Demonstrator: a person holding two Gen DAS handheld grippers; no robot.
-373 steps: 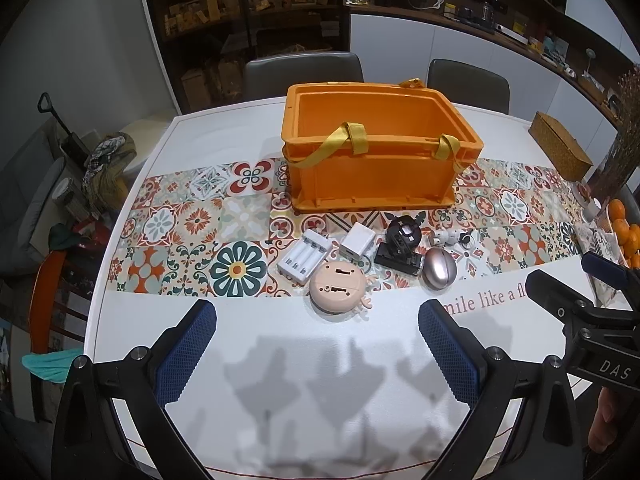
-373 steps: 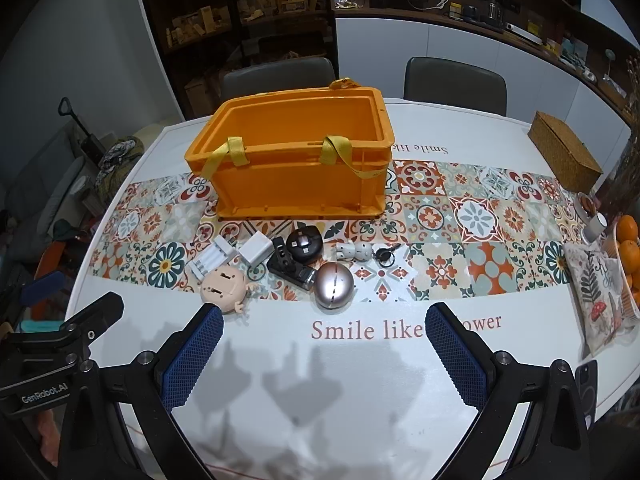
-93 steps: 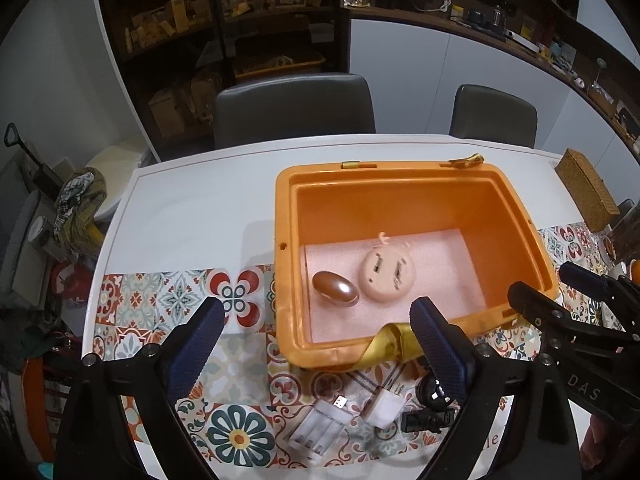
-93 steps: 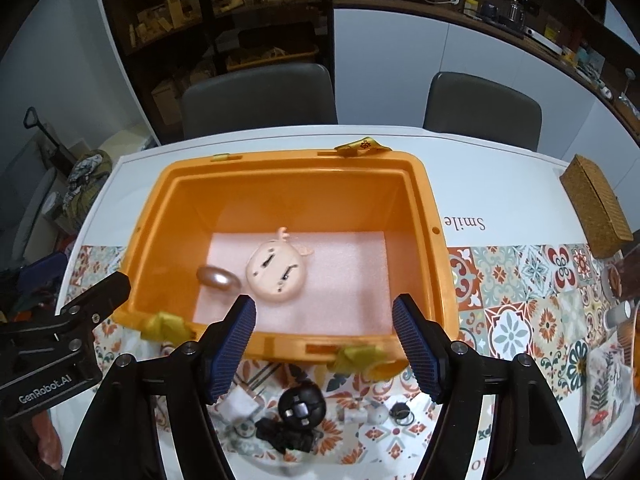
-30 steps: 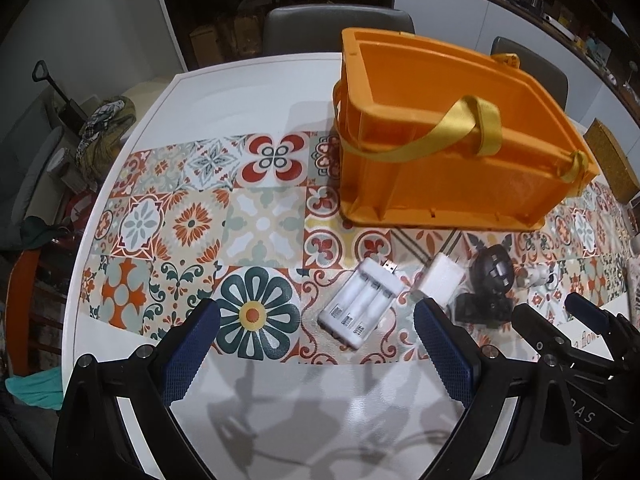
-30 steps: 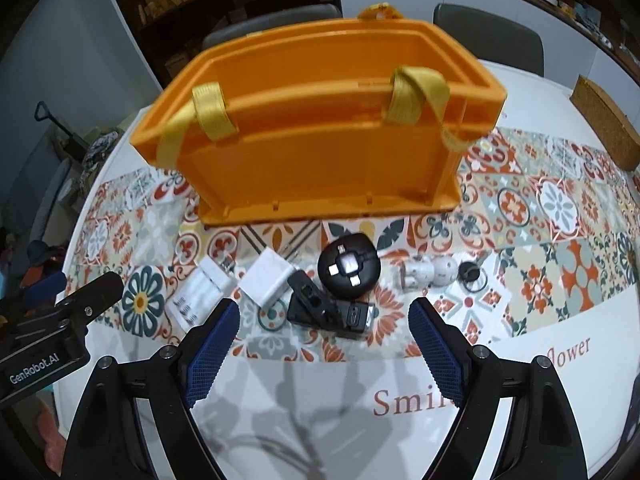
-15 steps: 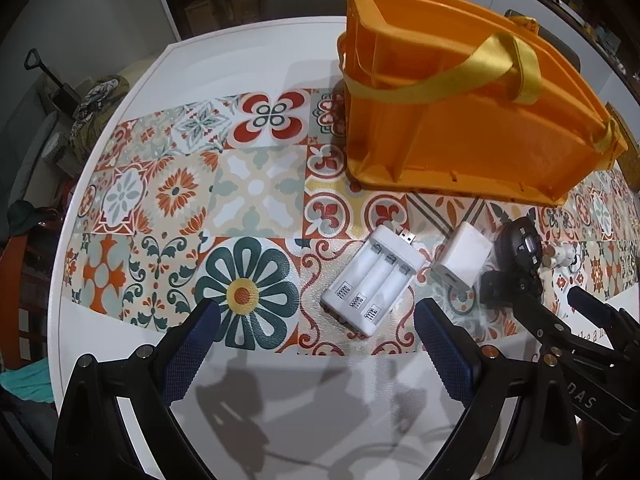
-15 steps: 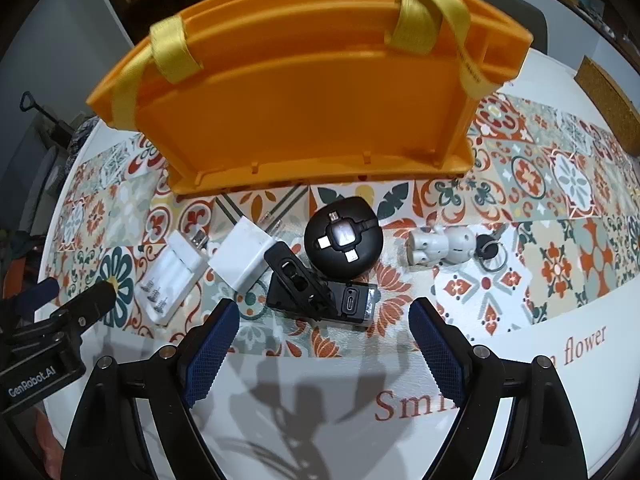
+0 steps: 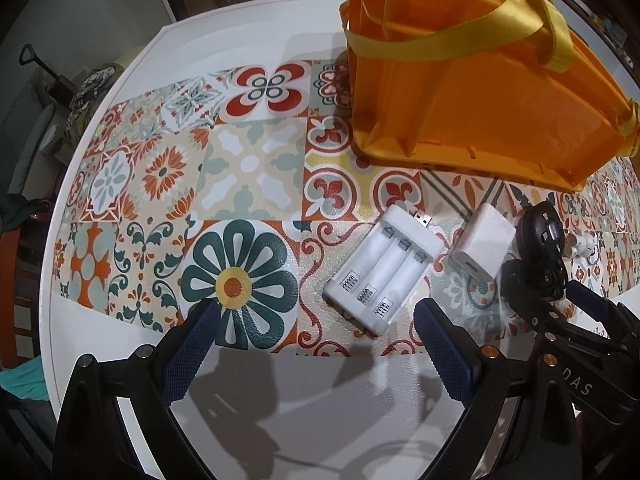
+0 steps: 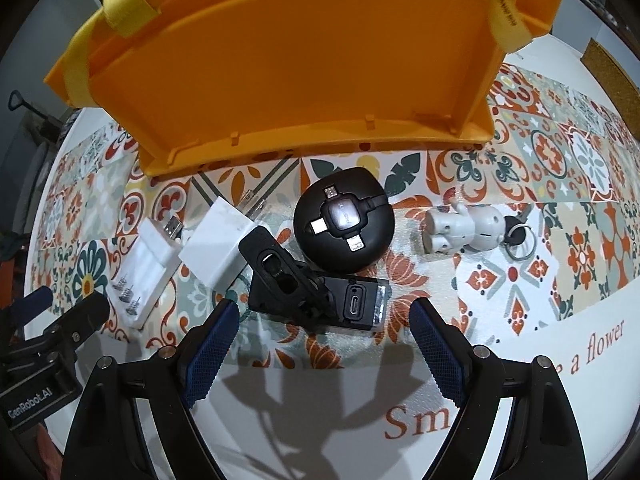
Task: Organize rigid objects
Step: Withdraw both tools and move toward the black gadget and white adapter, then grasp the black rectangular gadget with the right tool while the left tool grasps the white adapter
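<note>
Orange crate point(image 10: 304, 60) at 12 o'clock, interior hidden | white battery charger point(image 9: 382, 270) at 1 o'clock ahead of left gripper point(image 9: 316, 340), jaws spread, empty | black clip device point(image 10: 316, 294) at 12 o'clock between right gripper point(image 10: 324, 334) fingers, jaws spread, not touching | round cable reel point(image 10: 344, 224) beyond.

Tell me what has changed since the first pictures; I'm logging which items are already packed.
The pink round toy and the silver egg-shaped item have left the table; by 3.1 s ago both lay in the orange crate. Both grippers, left and right, open and empty, have dropped back toward the table. The battery holder, white charger, black round hub, black bracket and white figurine remain in place.
</note>
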